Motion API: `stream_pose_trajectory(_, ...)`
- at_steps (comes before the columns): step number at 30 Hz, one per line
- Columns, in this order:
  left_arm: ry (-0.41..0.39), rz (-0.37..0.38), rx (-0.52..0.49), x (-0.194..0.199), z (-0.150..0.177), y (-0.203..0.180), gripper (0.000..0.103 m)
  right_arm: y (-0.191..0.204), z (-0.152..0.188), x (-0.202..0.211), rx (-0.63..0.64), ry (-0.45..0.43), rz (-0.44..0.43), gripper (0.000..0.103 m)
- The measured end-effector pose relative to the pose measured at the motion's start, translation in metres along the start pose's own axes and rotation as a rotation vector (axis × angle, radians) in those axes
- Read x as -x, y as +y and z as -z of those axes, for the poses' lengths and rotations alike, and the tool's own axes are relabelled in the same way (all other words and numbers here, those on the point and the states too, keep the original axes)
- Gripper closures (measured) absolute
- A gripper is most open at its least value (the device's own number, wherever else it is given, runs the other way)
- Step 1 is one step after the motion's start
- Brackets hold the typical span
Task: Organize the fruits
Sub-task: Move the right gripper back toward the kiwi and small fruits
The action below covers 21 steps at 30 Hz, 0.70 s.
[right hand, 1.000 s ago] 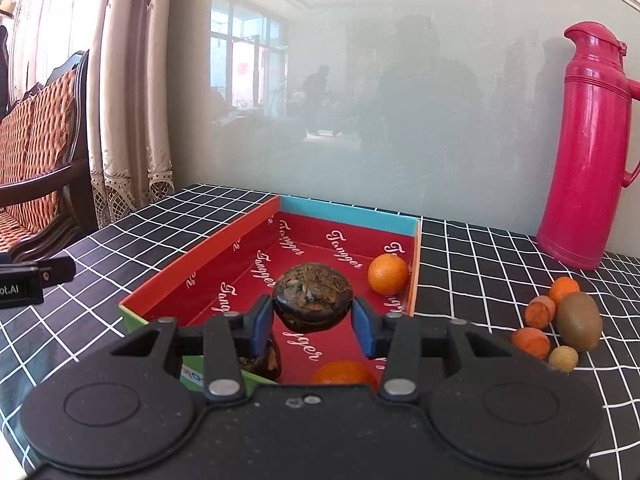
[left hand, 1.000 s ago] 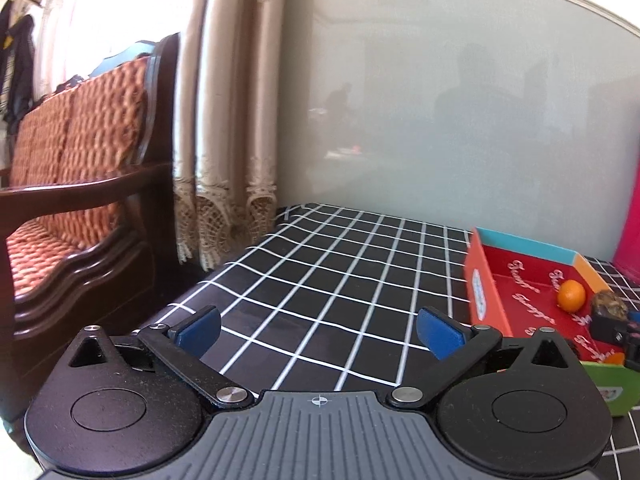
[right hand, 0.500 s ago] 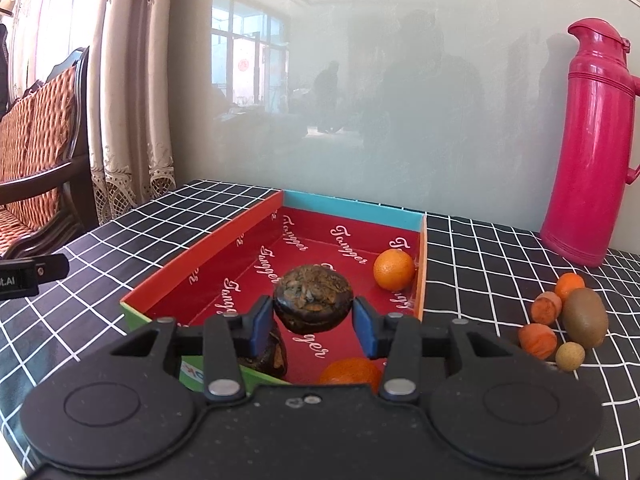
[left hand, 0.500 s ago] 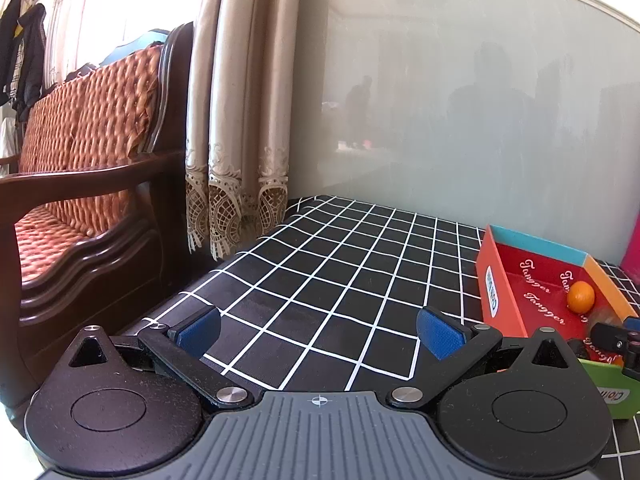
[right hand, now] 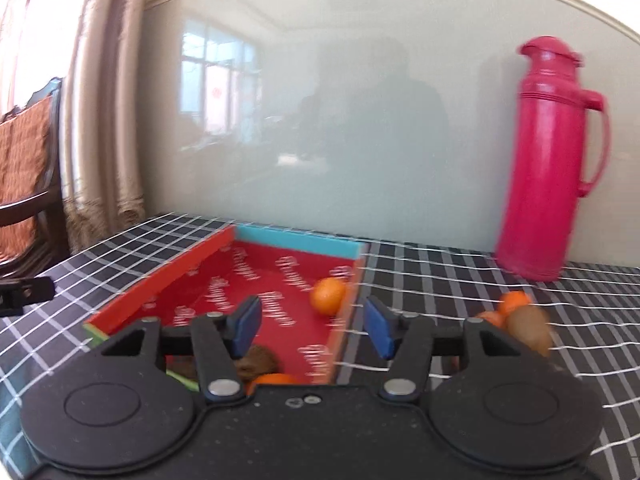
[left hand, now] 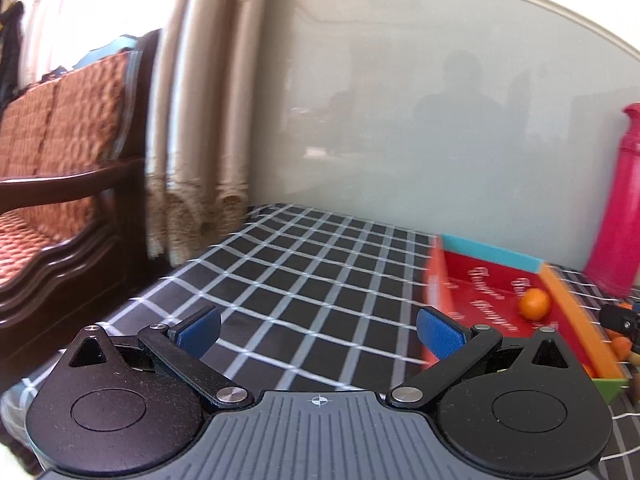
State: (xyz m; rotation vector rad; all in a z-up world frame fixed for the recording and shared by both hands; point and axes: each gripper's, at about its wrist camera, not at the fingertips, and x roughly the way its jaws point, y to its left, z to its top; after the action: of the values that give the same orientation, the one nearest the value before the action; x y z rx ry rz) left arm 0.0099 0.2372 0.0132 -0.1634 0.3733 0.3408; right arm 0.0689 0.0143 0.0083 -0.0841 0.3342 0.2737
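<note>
A red cardboard tray (right hand: 132, 304) with a blue far wall lies on the checked tablecloth. An orange (right hand: 328, 295) sits in its far right corner; a dark brown fruit (right hand: 256, 364) and another orange (right hand: 276, 379) lie at its near end. My right gripper (right hand: 312, 326) is open and empty above the tray's right wall. A brown kiwi (right hand: 530, 326) and small orange fruits (right hand: 514, 302) lie on the cloth to the right. My left gripper (left hand: 318, 330) is open and empty over the cloth, left of the tray (left hand: 436, 276).
A tall pink thermos (right hand: 548, 160) stands at the back right against the glass panel. A wooden sofa (left hand: 60, 184) and curtains (left hand: 196, 120) stand beyond the table's left edge. The other gripper's tip (right hand: 24, 295) shows at the left.
My right gripper opened and let go of the dark brown fruit, which now lies in the tray's near end. Both views have swung to the right and are blurred.
</note>
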Motion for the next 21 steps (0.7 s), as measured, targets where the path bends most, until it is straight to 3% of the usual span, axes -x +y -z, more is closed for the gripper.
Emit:
stream_pose_trajectory(12,-0.014,0.253,-0.032,0.011,0.003,-0.081,0.000,-0.084,0.003,0.029,-0.087,-0.010,0.183,0.045)
stream_pose_trajectory(17,-0.028,0.305,-0.153,0.021,0.010,-0.124,0.000,-0.110,0.008,0.039,-0.110,-0.006,0.250,0.044)
stream_pose_trajectory(21,-0.016,0.316,-0.189,0.025,0.015,-0.148,0.000,-0.125,0.013,0.046,-0.118,0.002,0.274,0.044)
